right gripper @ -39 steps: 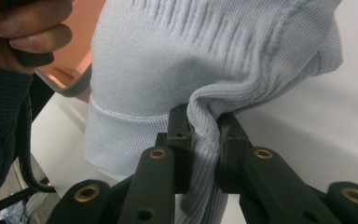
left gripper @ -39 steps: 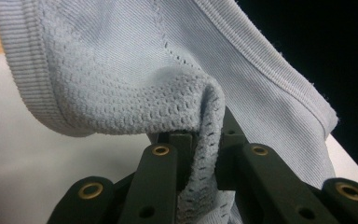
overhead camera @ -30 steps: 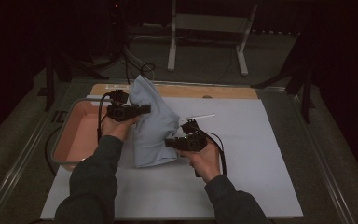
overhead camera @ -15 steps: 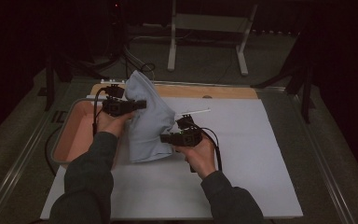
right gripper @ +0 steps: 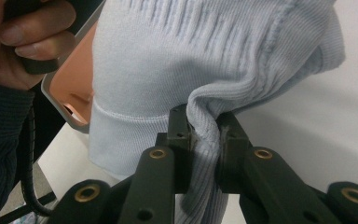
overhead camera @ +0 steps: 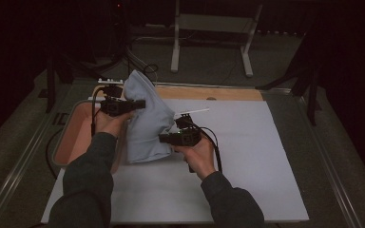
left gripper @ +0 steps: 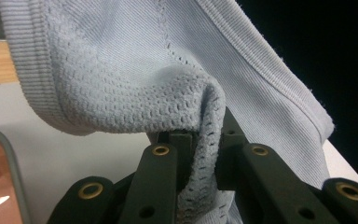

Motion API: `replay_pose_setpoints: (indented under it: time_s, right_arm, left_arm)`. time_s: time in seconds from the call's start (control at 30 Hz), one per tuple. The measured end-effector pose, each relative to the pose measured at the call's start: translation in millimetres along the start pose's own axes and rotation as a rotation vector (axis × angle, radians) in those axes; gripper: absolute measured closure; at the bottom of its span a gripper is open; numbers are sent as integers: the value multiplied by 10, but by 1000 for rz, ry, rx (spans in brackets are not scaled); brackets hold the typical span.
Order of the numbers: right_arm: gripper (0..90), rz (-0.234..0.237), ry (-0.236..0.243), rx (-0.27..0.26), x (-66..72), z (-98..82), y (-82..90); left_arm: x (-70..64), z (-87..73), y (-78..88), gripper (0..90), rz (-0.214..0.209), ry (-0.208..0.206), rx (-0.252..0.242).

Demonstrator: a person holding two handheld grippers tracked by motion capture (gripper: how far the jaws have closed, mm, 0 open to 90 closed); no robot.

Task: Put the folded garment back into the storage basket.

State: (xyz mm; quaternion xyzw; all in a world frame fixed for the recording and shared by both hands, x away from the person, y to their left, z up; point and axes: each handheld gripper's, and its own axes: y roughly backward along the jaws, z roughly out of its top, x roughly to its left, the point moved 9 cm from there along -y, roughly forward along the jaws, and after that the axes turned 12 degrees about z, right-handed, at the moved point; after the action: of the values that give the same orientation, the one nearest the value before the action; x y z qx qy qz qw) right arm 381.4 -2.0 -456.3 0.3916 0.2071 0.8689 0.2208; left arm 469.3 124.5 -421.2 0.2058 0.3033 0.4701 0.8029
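**Knitted garment held up between two grippers over the mat**

A fold of pale blue knit is clamped between the closed jaws of the left gripper [left gripper: 200,154], and a ribbed fold of the same light blue sweater [overhead camera: 145,118] is pinched in the shut jaws of the right gripper [right gripper: 205,140]. Compared with a second ago, the garment is seen gathered slightly taller and narrower, its upper end drawn up beside the left gripper [overhead camera: 123,105], while the right gripper [overhead camera: 178,137] is held a little nearer the cloth's lower edge. Both grips are kept throughout. The sweater is hung between the two hands, its hem resting on the white mat [overhead camera: 247,156], just beside the pink tray [overhead camera: 76,137] at the left. A wooden board [overhead camera: 209,92] is seen along the far edge. The small shift is read as an adjustment in lifting or straightening the garment, with laying flat or folding judged not yet done.
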Motion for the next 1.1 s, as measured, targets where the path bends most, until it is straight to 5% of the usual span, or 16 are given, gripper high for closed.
replay_pose_setpoints:
  time_s: [1.1]
  right_arm:
    - [793, 38, 22, 4, 201, 193, -226]
  left_arm:
    - [216, 99, 171, 826, 23, 28, -37]
